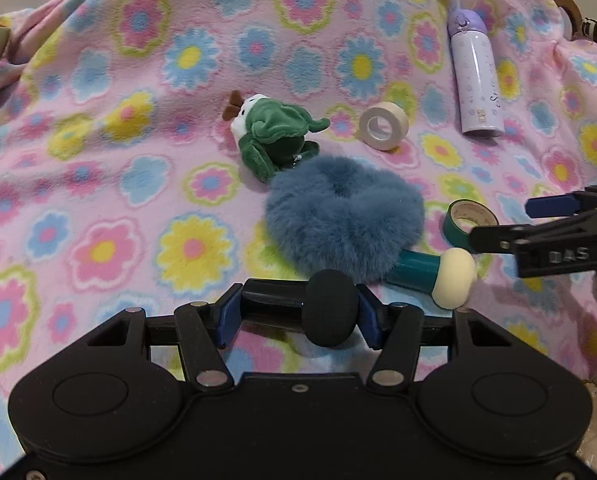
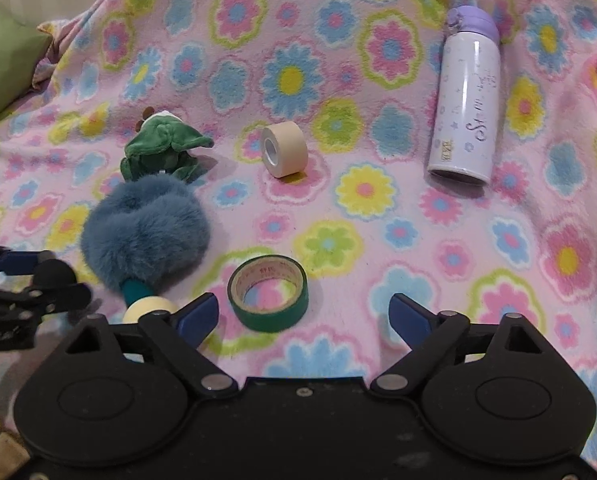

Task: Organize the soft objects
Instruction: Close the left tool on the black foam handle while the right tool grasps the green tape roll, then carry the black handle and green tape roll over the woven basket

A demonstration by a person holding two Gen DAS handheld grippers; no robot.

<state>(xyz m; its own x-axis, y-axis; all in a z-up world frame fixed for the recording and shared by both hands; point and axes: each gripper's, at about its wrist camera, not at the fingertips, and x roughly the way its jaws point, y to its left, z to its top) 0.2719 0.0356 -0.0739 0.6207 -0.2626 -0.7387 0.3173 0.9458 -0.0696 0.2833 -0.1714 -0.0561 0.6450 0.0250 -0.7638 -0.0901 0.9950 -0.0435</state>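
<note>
The left claw (image 1: 298, 308) grips a black foam-tipped stick (image 1: 330, 307), the right claw (image 2: 302, 312) gapes wide and empty, and just ahead the blue fluffy scrunchie (image 1: 344, 224) and green plush toy (image 1: 276, 136) lie unsorted.

I see fluffy blue scrunchie (image 1: 344, 224) flat on flowered blanket (image 1: 138, 208), partly covering teal handle of cream-headed puff tool (image 1: 438, 272). Green plush toy (image 1: 276, 136) lies on side, touching scrunchie's far edge. Black foam-headed stick (image 1: 330, 307) clamped crosswise in my left gripper (image 1: 298, 312).
</note>
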